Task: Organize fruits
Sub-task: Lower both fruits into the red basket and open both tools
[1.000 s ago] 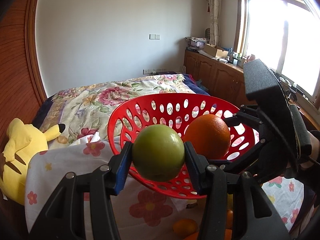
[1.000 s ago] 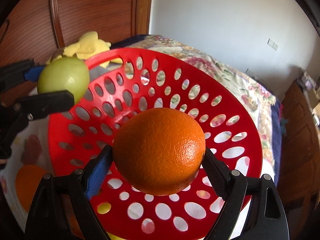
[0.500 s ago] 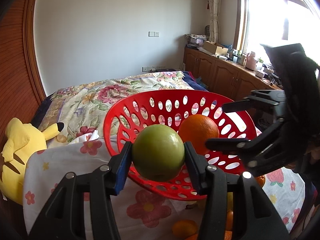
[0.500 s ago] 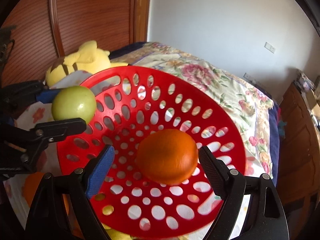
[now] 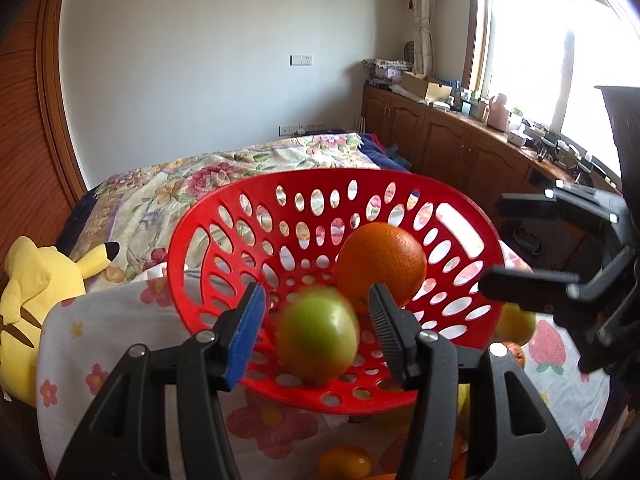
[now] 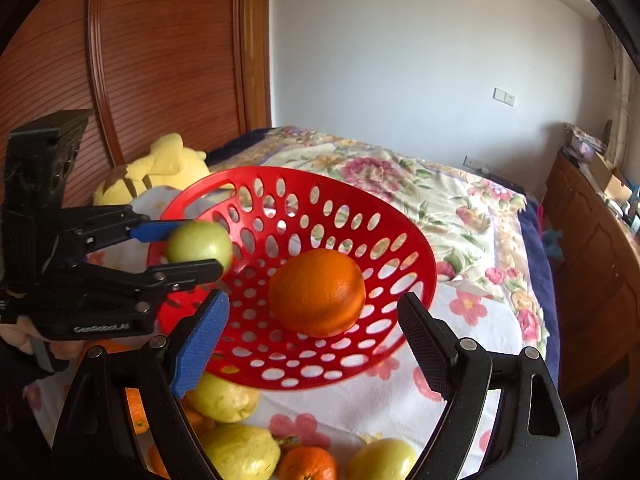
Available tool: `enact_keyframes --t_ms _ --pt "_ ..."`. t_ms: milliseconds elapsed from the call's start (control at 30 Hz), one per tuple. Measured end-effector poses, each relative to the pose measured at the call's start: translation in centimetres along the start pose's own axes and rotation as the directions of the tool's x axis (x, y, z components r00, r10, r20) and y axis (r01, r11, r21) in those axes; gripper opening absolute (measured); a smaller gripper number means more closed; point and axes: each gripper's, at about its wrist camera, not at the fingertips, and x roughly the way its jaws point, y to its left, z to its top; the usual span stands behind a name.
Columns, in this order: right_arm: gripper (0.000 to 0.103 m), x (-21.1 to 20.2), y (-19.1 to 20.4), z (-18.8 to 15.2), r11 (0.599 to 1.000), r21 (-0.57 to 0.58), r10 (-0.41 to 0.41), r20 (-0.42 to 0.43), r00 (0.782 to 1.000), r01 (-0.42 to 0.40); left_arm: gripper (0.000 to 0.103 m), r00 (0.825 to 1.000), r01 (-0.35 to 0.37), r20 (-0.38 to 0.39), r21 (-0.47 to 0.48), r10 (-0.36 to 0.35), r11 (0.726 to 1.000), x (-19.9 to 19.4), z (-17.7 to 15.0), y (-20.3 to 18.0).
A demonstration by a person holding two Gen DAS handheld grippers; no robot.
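Opening, the left tongs (image 5: 316,326) release a blurred green apple (image 5: 318,334) over the red basket (image 5: 192,240); "GenRobot.AI" marks them. Right tongs (image 6: 314,342) spread, empty.

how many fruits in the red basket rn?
1 settled: the orange on the basket floor. A green apple is blurred between the opening left gripper jaws above the near rim, not yet landed.

White walls (image 5: 200,60), a bright window (image 5: 560,40), wooden cabinets (image 5: 460,148), floral bed (image 6: 420,192).
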Motion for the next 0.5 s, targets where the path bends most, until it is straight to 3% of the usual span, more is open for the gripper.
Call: enact_keyframes --t_ms 233,500 --pt "0.088 -2.1 0.8 -2.3 0.998 0.055 -0.010 0.025 1.000 0.009 0.058 0.999 0.016 0.034 0.011 -0.016 1.000 -3.2 -0.7 -1.0" --pt "0.089 -4.7 2.2 -5.6 0.992 0.123 -0.033 0.066 0.997 0.025 0.061 0.998 0.016 0.063 0.020 -0.017 1.000 -7.5 -4.0 -1.6"
